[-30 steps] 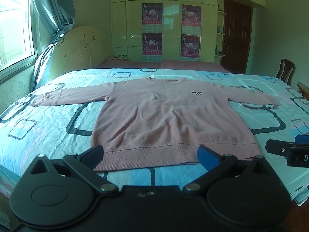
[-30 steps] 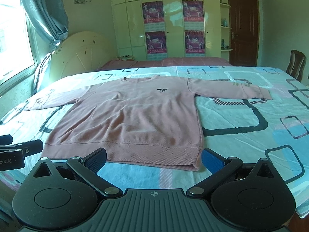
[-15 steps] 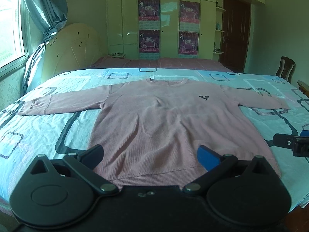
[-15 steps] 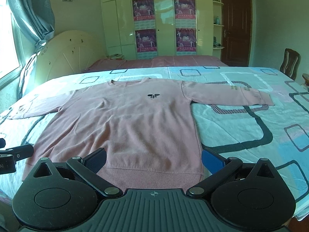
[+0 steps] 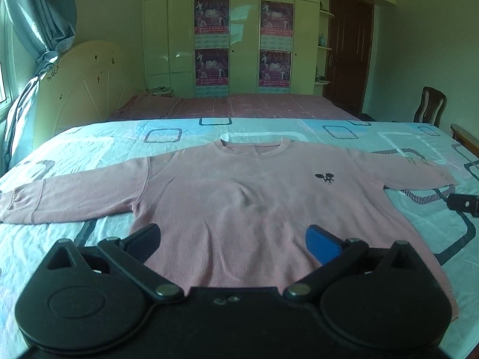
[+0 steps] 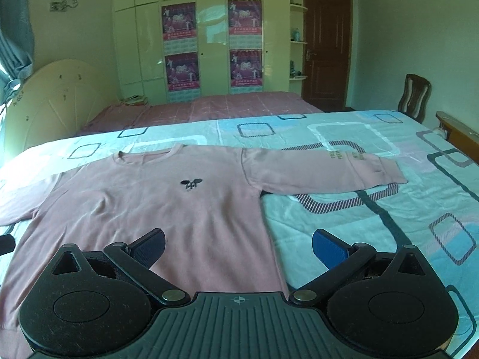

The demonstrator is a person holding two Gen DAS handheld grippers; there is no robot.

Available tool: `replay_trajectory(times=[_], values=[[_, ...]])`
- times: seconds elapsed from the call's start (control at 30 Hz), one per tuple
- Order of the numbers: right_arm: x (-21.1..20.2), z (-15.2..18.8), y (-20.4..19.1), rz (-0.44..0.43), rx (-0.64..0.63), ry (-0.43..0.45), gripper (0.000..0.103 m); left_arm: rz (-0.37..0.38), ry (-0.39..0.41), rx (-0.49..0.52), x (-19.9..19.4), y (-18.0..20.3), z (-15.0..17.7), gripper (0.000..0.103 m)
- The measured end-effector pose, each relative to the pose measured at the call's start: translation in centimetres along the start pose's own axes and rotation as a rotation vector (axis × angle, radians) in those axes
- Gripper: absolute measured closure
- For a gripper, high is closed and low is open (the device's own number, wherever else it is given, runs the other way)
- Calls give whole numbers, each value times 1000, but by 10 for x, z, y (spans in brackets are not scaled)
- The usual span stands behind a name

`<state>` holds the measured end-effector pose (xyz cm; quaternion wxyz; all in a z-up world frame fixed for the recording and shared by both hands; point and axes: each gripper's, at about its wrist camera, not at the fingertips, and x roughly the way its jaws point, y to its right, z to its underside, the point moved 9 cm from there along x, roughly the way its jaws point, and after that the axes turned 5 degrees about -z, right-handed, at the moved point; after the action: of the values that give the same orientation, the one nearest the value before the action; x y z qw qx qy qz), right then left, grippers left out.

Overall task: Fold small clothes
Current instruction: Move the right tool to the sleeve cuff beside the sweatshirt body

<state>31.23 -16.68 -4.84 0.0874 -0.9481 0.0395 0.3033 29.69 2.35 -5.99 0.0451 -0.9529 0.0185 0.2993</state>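
The pink sweater [image 5: 239, 209] lies flat, sleeves spread, near the bed [image 6: 374, 209] front edge. My left gripper [image 5: 233, 239] and right gripper [image 6: 238, 245] hover wide open, empty. Approach step; next, grip the sleeves, I judge.

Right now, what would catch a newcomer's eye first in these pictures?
A pink sweater lies spread flat, sleeves out, on the bed's blue patterned sheet. Both open tools, left tool and right tool, hover over its lower part. Behind, four purple posters hang on the wardrobe doors.
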Motion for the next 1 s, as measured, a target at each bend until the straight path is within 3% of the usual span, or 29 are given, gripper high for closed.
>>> replay_trajectory(times=[0.2,0.43,0.57,0.7,0.73,0.77,0.8,0.93,1.0], values=[[17,-13,45,43,47,-8,0,47,-47,-20,32,15,1,1],[45,-31,134,110,168,10,0,116,-126,34,62,63,6,1],[73,-41,188,129,231,16,0,92,-157,33,83,85,1,1],[106,-47,243,149,309,22,1,77,-219,14,111,110,-4,10],[117,-48,258,151,333,24,5,82,-241,3,118,116,-5,13],[125,-48,269,149,349,23,17,70,-261,-11,126,122,-7,13],[137,-47,282,152,377,6,43,56,-276,-26,132,126,-8,12],[167,-41,321,127,506,-7,46,35,-273,-46,146,143,-21,7],[178,-39,334,114,549,-1,54,25,-264,-32,151,149,-26,4]])
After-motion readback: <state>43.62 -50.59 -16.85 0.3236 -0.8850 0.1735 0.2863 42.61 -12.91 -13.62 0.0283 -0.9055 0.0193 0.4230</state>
